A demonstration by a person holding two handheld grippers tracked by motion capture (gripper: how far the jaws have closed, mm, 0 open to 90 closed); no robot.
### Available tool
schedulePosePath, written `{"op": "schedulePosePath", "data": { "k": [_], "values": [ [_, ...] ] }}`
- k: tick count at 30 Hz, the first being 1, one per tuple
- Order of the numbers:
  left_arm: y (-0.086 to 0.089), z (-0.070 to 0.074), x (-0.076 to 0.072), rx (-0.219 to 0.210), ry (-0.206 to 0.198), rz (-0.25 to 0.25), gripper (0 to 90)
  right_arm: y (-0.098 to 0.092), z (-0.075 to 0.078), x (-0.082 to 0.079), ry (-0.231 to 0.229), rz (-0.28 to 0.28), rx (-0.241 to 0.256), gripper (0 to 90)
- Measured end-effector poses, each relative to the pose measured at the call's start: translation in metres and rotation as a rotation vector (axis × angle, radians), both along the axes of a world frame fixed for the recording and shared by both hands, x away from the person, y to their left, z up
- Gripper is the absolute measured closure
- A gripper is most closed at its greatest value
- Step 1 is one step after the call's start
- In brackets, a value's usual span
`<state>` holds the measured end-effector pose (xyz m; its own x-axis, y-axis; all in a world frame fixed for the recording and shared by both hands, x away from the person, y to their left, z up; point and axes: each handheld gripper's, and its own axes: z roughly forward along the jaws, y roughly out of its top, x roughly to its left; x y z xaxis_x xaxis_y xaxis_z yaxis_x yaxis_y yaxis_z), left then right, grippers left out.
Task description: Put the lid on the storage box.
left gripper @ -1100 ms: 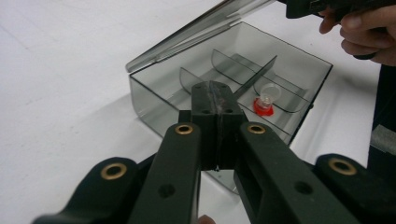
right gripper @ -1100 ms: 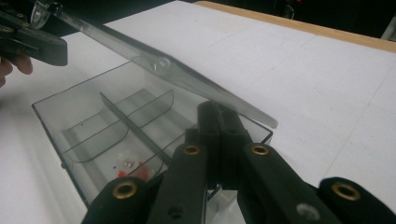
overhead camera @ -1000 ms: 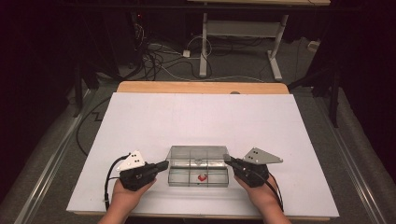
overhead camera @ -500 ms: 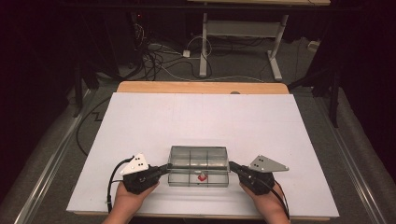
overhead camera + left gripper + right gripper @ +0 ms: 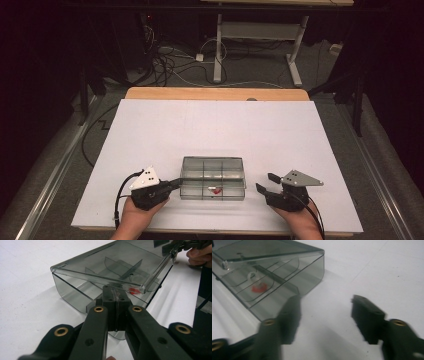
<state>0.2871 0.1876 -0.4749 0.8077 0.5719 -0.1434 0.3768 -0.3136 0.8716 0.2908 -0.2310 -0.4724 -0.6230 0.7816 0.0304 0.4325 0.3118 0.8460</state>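
Observation:
A clear smoky plastic compartment box (image 5: 212,170) lies near the table's front edge, its lid slightly ajar (image 5: 100,272). A small red piece (image 5: 215,190) rests in a front compartment, also seen through the wall (image 5: 135,290) (image 5: 259,287). My left gripper (image 5: 176,183) is at the box's left end, its jaws pressed together on the box's edge under the lid (image 5: 115,293). My right gripper (image 5: 266,182) stands open on the table a short way right of the box, with nothing between its fingers (image 5: 325,302).
White table sheet (image 5: 215,125) stretches wide behind and beside the box. A wooden table edge (image 5: 215,93) lies at the far side, with cables and desk legs on the floor beyond. The other hand (image 5: 200,255) shows past the box.
The right gripper has let go of the box's right end, opened and drawn back to the right. The left gripper stays shut at the left end.

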Motion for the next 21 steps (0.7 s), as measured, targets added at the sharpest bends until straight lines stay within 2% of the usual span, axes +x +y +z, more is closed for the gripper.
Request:
{"op": "schedulePosePath", "data": {
  "k": [3,5,11,14,19,21],
  "values": [
    [0.001,0.0,0.0,0.005,-0.002,0.002,87.6,0.0,0.0,0.003,0.024,0.005,0.015,12.6],
    [0.0,-0.001,-0.002,0.021,-0.006,0.003,87.6,0.002,0.0,0.005,0.038,0.003,-0.006,1.7],
    [0.003,-0.003,-0.003,0.047,-0.016,0.01,87.6,0.001,-0.006,0.008,0.061,-0.008,-0.045,0.5],
    [0.004,-0.007,-0.003,0.051,0.002,0.006,87.6,0.003,-0.008,0.008,0.069,-0.007,-0.045,0.5],
    [0.004,-0.017,-0.003,0.091,0.024,0.001,87.6,0.006,-0.008,0.008,0.065,-0.003,-0.059,0.5],
    [0.007,-0.018,-0.002,0.076,0.035,0.008,87.6,0.006,-0.008,0.008,0.062,-0.005,-0.058,0.5]
  ]
}}
